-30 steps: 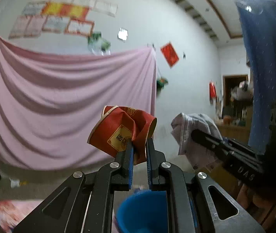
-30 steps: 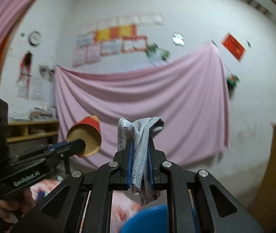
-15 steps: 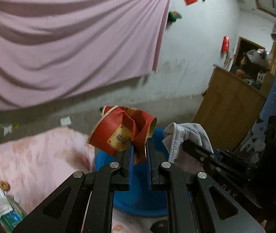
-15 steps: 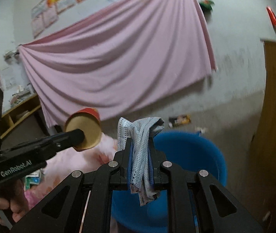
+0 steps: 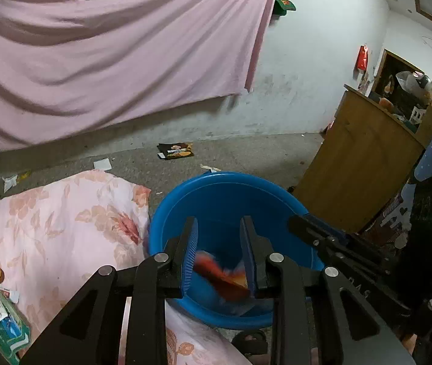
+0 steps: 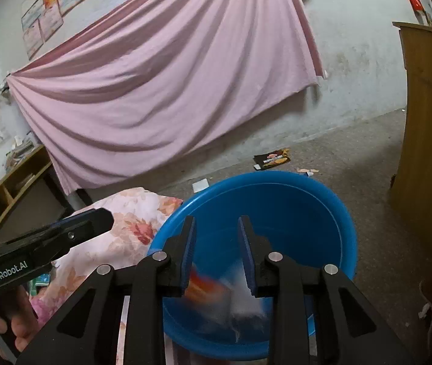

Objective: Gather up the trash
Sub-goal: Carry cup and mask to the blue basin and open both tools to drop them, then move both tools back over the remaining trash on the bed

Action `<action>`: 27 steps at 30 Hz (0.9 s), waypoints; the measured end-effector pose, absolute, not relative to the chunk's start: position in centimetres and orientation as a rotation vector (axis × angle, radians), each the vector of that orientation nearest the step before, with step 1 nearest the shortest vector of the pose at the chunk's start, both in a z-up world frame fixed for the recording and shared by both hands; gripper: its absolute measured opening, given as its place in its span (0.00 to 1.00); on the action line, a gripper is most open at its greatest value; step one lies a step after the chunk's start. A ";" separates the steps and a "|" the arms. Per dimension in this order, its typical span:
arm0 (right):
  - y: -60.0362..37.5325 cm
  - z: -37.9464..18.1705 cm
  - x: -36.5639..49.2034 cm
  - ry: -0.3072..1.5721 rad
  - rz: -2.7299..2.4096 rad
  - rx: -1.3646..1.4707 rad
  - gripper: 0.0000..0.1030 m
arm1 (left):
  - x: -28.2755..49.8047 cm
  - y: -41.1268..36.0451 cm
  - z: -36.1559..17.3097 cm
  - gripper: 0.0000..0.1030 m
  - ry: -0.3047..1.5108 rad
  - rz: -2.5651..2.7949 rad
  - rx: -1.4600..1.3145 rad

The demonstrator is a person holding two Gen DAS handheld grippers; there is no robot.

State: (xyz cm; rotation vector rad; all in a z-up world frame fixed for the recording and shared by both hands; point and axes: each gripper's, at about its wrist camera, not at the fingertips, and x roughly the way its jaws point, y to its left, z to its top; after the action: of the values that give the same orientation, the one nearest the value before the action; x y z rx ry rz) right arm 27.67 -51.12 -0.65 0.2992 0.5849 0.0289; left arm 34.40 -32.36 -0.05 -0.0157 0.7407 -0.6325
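**Caller:** Pink sheet (image 5: 109, 45) draped across the far wall, grey concrete floor (image 5: 246, 155) below it; now to the fingers. Left gripper (image 5: 219, 255) has its jaws opening, blue pads apart, nothing pressed between them; the crushed red paper cup (image 5: 219, 276) shows blurred in the gap, loose inside the blue basin (image 5: 231, 188).

**Analyst:** Same on the other side; right gripper (image 6: 217, 254) is opening too, pads clear of everything; the pale mesh rag (image 6: 246, 298) is a blur low in the basin, just beside the red cup as the right wrist camera sees it. Whether either piece has touched the bottom, I cannot tell.

**Caller:** Moving outward; both grippers hang over the basin's near rim, pointing down into it, the right one's fingers crossing the left camera's lower right, a hand (image 6: 18, 328) gripping the left tool's handle in the right view.

**Analyst:** Basin sits on the floor against the corner of a floral pink quilt (image 5: 48, 222); a green packet (image 5: 0, 319) lies at the quilt's near left edge.

**Caller:** Beyond the basin's far rim, a dark snack wrapper (image 5: 175, 151) and white paper scraps (image 5: 102, 164) lie on the floor near the wall; wooden cabinet (image 5: 358, 176) stands to the right.
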 end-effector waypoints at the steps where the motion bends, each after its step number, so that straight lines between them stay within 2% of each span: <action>1: -51.2 -0.5 27.4 0.580 0.024 0.299 0.26 | 34.4 -32.1 -0.1 0.23 0.739 -0.626 -0.020; 7: -50.5 1.0 27.0 0.521 0.022 0.266 0.31 | 33.4 -30.1 1.1 0.34 0.673 -0.599 -0.068; 10: -49.6 2.8 26.6 0.463 0.037 0.235 0.40 | 32.6 -28.3 2.3 0.38 0.619 -0.571 -0.083; 12: -48.4 4.1 26.1 0.412 0.054 0.211 0.43 | 31.9 -26.6 3.3 0.50 0.572 -0.549 -0.107; 16: -45.7 6.7 25.5 0.329 0.086 0.160 0.45 | 30.4 -22.5 5.4 0.62 0.484 -0.483 -0.156; 18: -44.5 7.6 25.4 0.301 0.100 0.149 0.57 | 29.6 -20.2 6.4 0.76 0.439 -0.442 -0.174; 19: -43.6 8.3 25.1 0.275 0.114 0.146 0.72 | 29.1 -19.0 6.9 0.78 0.415 -0.425 -0.185; 20: -43.0 8.7 24.9 0.253 0.124 0.146 0.79 | 28.6 -18.0 7.3 0.82 0.394 -0.412 -0.191; 22: -41.5 9.6 24.4 0.209 0.155 0.136 0.79 | 27.6 -15.8 8.1 0.88 0.349 -0.375 -0.192; 23: -40.5 10.1 24.2 0.190 0.168 0.123 0.81 | 27.0 -14.7 8.4 0.95 0.332 -0.351 -0.189; 24: -39.9 10.3 24.0 0.178 0.174 0.116 0.81 | 26.3 -13.6 8.7 0.97 0.310 -0.325 -0.190; 27: -37.3 11.4 22.9 0.109 0.211 0.093 0.91 | 24.3 -10.4 9.1 0.98 0.249 -0.281 -0.206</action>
State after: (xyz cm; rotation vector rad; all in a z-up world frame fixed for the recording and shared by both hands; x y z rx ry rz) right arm 22.93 -37.28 11.37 0.0933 0.1090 0.2108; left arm 24.34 -10.40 9.15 -0.2060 0.2487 -0.2814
